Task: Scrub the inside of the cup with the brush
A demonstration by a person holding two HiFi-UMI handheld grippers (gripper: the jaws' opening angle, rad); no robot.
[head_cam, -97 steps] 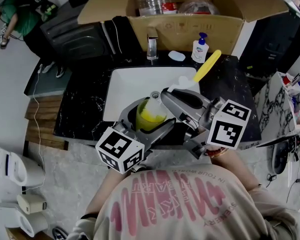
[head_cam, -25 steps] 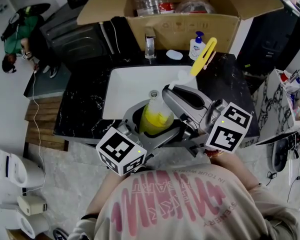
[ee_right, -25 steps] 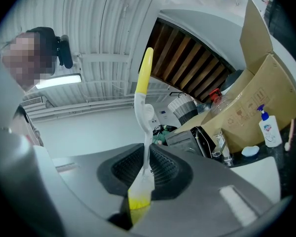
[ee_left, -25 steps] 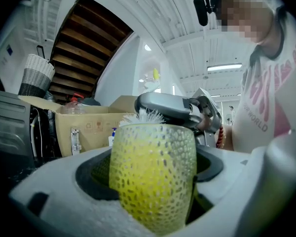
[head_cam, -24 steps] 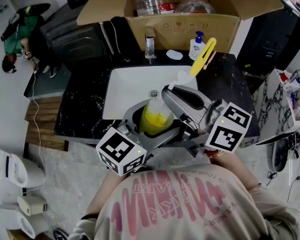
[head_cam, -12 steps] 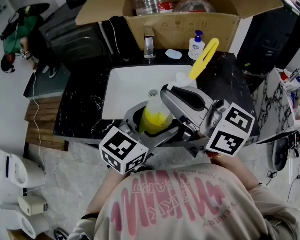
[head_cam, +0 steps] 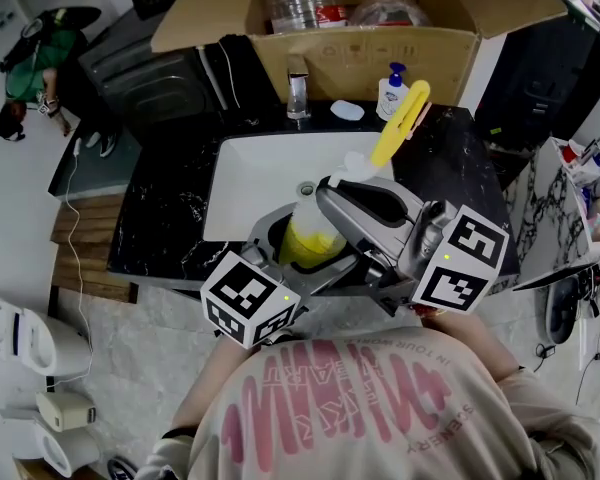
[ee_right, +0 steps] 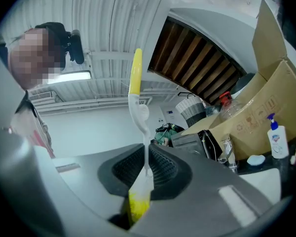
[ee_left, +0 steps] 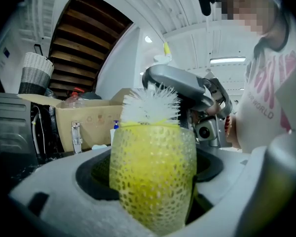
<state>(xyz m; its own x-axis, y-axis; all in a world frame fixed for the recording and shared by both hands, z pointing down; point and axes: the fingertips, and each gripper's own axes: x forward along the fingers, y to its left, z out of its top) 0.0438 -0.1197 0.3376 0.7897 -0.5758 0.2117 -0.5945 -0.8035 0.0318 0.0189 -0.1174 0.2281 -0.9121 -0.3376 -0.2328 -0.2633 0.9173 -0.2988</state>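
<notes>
White brush (ee_left: 150, 105) bristles above cup (ee_left: 153, 177)

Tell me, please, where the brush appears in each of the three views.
Head view: the brush is right of centre, its yellow handle slanting up and away from the cup.
Left gripper view: centre, white bristles poking above the cup's rim.
Right gripper view: left of centre, the handle rising from the right gripper.
Shared landmark: the cardboard box.
</notes>
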